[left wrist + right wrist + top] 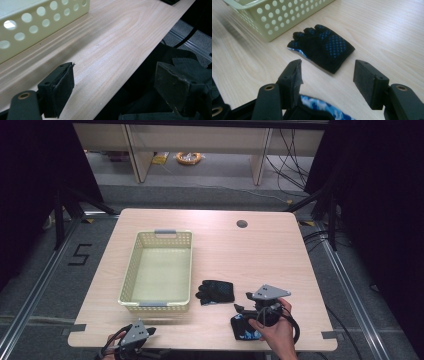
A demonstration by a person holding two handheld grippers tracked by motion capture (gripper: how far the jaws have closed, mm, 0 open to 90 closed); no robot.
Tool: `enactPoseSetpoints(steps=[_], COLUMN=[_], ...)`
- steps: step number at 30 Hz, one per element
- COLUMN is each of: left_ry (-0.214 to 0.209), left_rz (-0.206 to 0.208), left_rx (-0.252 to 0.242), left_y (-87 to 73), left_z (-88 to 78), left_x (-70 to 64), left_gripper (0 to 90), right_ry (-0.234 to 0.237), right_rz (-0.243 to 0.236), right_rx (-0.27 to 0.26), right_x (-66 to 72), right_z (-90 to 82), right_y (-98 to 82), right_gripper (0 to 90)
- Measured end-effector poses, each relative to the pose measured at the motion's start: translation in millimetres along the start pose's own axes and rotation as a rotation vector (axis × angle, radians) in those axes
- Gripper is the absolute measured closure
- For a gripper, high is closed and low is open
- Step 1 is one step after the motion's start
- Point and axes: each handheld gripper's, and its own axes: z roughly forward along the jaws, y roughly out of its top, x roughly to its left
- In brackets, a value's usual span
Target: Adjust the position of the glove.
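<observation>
A black fabric glove (pixel 322 46) with blue grip dots on its palm lies flat on the pale wood-grain counter (pixel 260 255), just beside the cream perforated plastic basket (pixel 129 275). The right hand-held gripper (pixel 327 77) hovers near it, jaws apart and empty, above a second glove (pixel 322 105) with blue camouflage trim. The left hand-held gripper (pixel 113 87) stands open at the counter's near edge. No writing is legible.
</observation>
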Motion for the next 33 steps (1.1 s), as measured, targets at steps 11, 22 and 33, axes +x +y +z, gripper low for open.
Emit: enactPoseSetpoints(steps=[11, 22, 33], left_ry=[0.010, -0.003, -0.004], left_rz=[0.004, 0.005, 0.009], left_rx=[-0.005, -0.028, -0.014], left_y=[0.0, -0.2, -0.1], left_z=[0.1, 0.5, 0.1], left_x=[-0.8, -1.6, -2.2], left_gripper=[15.9, 15.9, 16.0], right_ry=[0.049, 0.073, 0.111], right_rz=[-0.061, -0.064, -0.043], right_rx=[0.073, 0.163, 0.241], right_x=[8.3, 5.5, -9.2], right_z=[40.4, 77.8, 102.1], right_y=[25.9, 39.9, 39.4], right_gripper=[50.1, 57.2, 65.7])
